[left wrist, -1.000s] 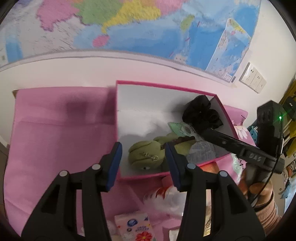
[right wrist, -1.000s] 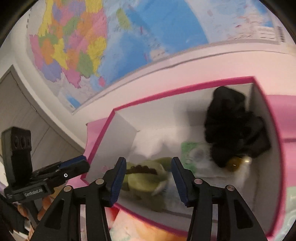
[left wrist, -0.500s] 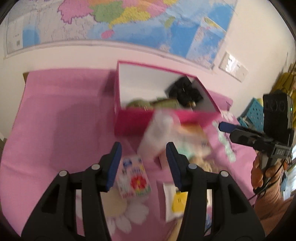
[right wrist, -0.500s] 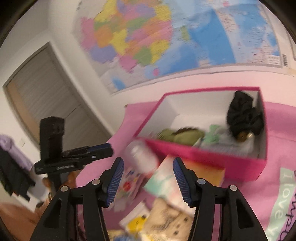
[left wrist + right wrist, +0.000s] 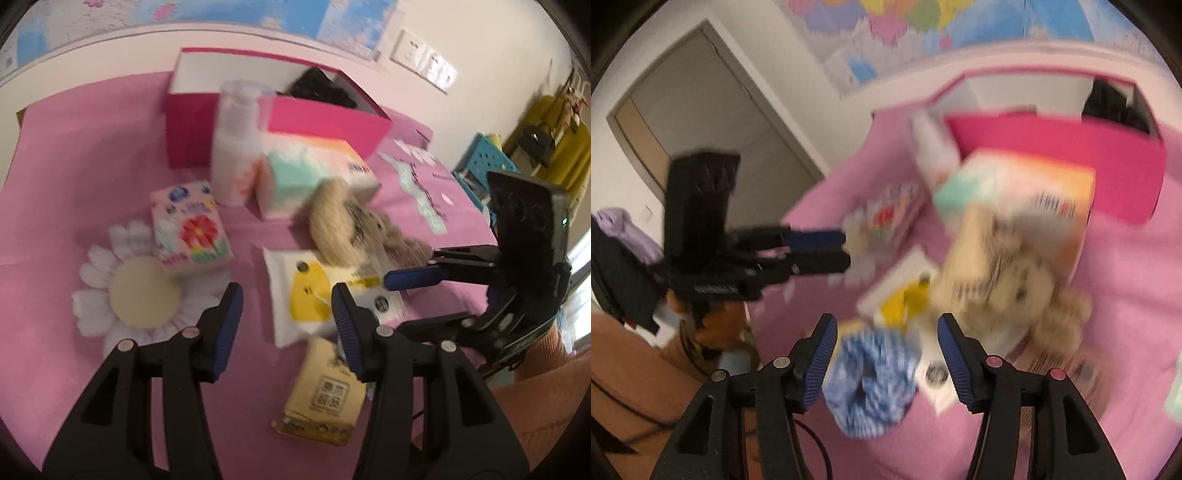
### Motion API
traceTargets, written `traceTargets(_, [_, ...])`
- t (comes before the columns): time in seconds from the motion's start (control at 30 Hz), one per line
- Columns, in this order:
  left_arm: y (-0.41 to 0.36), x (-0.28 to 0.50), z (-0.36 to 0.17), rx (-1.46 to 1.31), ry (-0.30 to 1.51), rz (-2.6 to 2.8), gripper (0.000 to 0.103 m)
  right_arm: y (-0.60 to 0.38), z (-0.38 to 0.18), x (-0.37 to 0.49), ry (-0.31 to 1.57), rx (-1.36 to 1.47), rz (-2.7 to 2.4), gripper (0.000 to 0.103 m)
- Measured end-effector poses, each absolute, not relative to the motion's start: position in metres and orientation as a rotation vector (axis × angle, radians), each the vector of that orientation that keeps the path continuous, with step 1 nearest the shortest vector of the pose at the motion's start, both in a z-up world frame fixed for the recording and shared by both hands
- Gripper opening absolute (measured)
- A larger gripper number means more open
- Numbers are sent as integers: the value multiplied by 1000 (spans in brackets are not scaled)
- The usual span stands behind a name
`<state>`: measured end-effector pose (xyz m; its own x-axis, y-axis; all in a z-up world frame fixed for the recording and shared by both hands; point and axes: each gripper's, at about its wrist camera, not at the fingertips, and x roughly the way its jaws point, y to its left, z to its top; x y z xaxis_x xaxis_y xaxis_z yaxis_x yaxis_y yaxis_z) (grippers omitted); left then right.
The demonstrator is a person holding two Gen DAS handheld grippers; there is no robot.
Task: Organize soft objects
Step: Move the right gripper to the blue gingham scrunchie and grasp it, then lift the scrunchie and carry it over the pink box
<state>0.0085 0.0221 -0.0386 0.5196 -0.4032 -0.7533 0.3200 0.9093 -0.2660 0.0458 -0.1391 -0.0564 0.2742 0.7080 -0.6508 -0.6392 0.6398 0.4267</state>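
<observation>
A pink box (image 5: 325, 118) stands at the back of the pink cloth, with a black soft thing (image 5: 321, 88) inside. A beige plush toy (image 5: 354, 229) lies in front of it, also blurred in the right wrist view (image 5: 1008, 273). A blue-and-white scrunchie (image 5: 875, 373) lies between the jaws of my right gripper (image 5: 886, 354), which is open and empty above it. My left gripper (image 5: 286, 321) is open and empty above a white pack with a yellow face (image 5: 321, 291). The right gripper also shows in the left wrist view (image 5: 417, 277).
A white bottle (image 5: 236, 147), a pastel tissue box (image 5: 314, 173), a flowered tissue pack (image 5: 188, 225), a daisy-shaped pad (image 5: 144, 288) and a yellow packet (image 5: 325, 395) lie on the cloth. A blue crate (image 5: 484, 158) stands off the right side. A door (image 5: 713, 122) is at left.
Both grippers have pulled back from the pink box and come down toward the near items. The right gripper now hangs over the blue scrunchie. Both stay open.
</observation>
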Motion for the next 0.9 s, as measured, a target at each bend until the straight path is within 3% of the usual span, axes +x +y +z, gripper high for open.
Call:
traceTargets(0.33, [24, -4, -46, -110, 956, -435, 52, -117, -76, 46, 897, 11, 944, 58])
traceTargets(0.37, [25, -4, -46, -116, 957, -433, 52, -115, -77, 45, 895, 8, 958, 54])
traceTargets(0.47, [26, -5, -46, -127, 957, -444, 52, -114, -79, 48, 913, 8, 976, 20])
traceTargets(0.5, [24, -5, -46, -127, 955, -450, 52, -115, -81, 48, 920, 16, 978, 16])
traceTargets(0.73, [-3, -14, -43, -85, 950, -607, 53, -151, -65, 48, 868, 176, 953, 11])
traceTargets(0.83, [-20, -17, -42, -67, 943, -685, 62, -169, -53, 46, 826, 242, 932, 10])
traceTargets(0.9, [-32, -18, -41, -44, 931, -715, 62, -175, -47, 46, 806, 259, 912, 10])
